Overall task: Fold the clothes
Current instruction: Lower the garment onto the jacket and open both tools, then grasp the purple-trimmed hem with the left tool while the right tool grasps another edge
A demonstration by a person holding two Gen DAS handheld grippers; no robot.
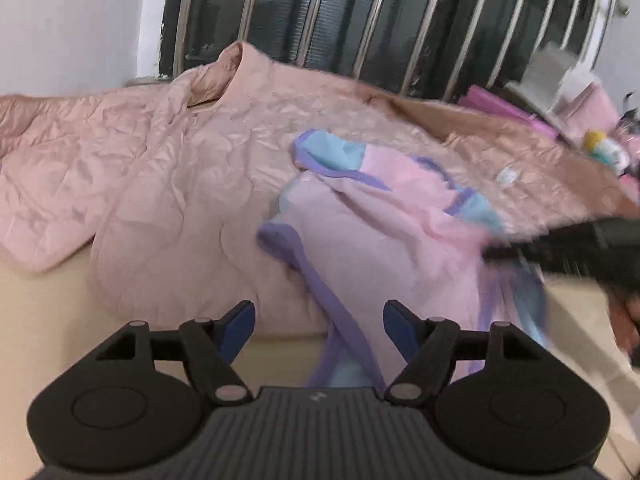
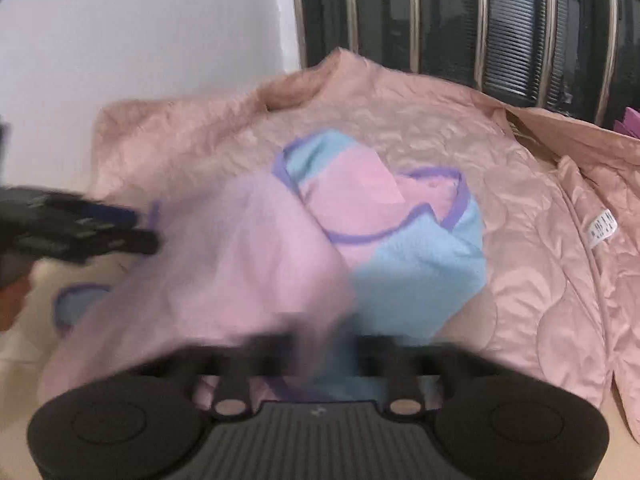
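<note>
Clothes lie in a heap on a cream surface (image 1: 48, 320): a small pink, blue and lilac garment (image 1: 380, 240) with purple trim rests crumpled on top of a quilted peach-pink jacket (image 1: 160, 184), whose collar points toward a dark barred window (image 1: 360, 12); in the right wrist view the same garment (image 2: 320, 240) covers the middle of the jacket (image 2: 520, 240), with a white label (image 2: 602, 226) showing on the jacket's inner edge at the right; the left gripper (image 1: 319, 330) stands with its blue-padded fingers (image 1: 236, 330) spread wide and nothing pressed between them, the purple-trimmed hem of the garment hanging loose in the gap and just behind it; the right gripper (image 2: 316, 344) is heavily blurred, its jaws drawn together on a fold of the pink and blue cloth, which bunches up over its fingertips; from the left wrist view that gripper (image 1: 492, 256) reaches in from the right edge with its tip buried in the garment's pink fabric; pink clutter (image 1: 592, 120) sits blurred at the far right.
</note>
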